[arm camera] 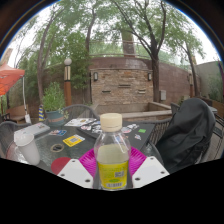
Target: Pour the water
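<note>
A clear plastic bottle point(111, 155) with a pale cap and a yellow label stands upright between my fingers. The magenta pads point(89, 163) press on the label from both sides, so my gripper point(111, 168) is shut on the bottle. The bottle holds pale liquid up near its shoulder. It is held above the near part of a glass patio table point(60, 150). A clear glass vessel point(25, 148) stands on the table off to the left of the fingers.
Beyond the bottle the table carries cards and papers point(72, 141). A potted plant point(53, 102) stands at the back left. A dark jacket hangs on a chair point(188, 132) at the right. A brick wall point(122, 85) and trees lie behind.
</note>
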The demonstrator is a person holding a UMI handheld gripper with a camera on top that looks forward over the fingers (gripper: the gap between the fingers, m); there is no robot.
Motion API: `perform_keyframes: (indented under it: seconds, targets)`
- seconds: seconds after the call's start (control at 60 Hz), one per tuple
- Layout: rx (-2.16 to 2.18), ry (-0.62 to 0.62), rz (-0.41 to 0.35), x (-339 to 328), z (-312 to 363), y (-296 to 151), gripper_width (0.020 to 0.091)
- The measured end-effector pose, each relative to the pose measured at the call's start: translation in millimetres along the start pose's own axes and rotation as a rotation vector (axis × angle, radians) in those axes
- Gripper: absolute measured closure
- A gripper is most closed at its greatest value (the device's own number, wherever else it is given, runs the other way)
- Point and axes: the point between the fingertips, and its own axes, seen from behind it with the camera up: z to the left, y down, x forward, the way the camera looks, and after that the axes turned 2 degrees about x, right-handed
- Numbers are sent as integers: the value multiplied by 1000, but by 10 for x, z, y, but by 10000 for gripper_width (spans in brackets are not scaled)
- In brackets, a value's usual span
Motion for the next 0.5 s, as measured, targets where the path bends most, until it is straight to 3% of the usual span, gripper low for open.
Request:
perform_keyframes:
  seconds: [0.167, 0.35, 0.5]
  targets:
    - [-96, -75, 97, -91, 234, -130, 743]
    - [-620, -81, 48, -131, 828, -1088, 742]
    - [-1412, -42, -44, -19, 1583, -1263, 744]
